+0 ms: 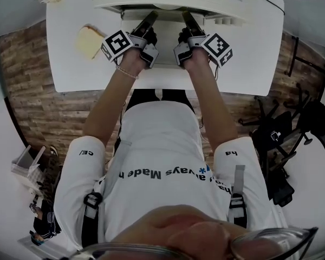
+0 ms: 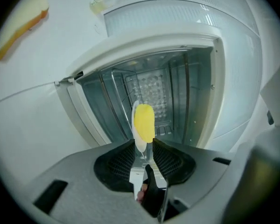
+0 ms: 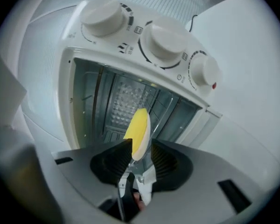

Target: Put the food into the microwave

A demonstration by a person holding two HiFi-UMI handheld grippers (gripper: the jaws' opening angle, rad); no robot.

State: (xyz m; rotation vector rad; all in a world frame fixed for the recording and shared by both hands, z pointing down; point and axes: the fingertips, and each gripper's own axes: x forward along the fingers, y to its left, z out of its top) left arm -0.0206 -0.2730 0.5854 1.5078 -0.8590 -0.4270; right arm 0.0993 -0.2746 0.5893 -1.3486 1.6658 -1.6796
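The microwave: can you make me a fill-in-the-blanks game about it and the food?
1. The microwave is standing ___, so its inside shows.
2. On its front sit ___ round white knobs.
3. The food piece between the jaws of the left gripper is white and ___.
4. The bread slice lies on the table on the person's ___ side.

Missing words: open; three; yellow; left.
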